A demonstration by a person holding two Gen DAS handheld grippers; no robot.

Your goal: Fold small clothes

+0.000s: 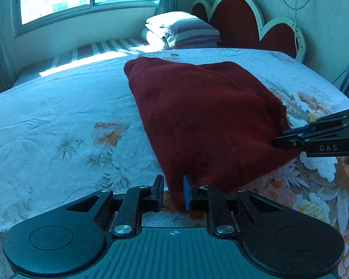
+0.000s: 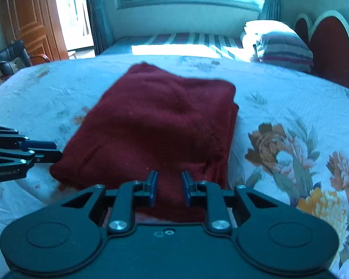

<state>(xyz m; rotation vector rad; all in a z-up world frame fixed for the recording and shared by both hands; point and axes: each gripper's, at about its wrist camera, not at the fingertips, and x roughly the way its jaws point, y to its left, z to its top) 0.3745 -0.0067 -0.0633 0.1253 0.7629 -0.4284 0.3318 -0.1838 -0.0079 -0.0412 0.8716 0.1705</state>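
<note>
A dark red knitted garment [image 1: 204, 116] lies folded on the floral bed sheet [image 1: 58, 121]. Its near left corner sits between the fingers of my left gripper [image 1: 173, 193]. That corner touches the right pad, but a strip of sheet shows beside the left pad, so the jaws stand open. In the right wrist view the garment [image 2: 160, 121] fills the narrow gap of my right gripper [image 2: 168, 190] at its near edge, and both pads are against the cloth. Each gripper also shows from the side: the right gripper [image 1: 279, 140] at the garment's right edge, the left gripper [image 2: 54, 153] at its left corner.
Striped pillows [image 1: 186, 31] are stacked at the red, scalloped headboard [image 1: 239, 21]. A second, striped bed [image 2: 186, 40] stands under the window. A black chair [image 2: 11, 58] and a wooden door [image 2: 28, 16] are at the far left. Bare sheet surrounds the garment.
</note>
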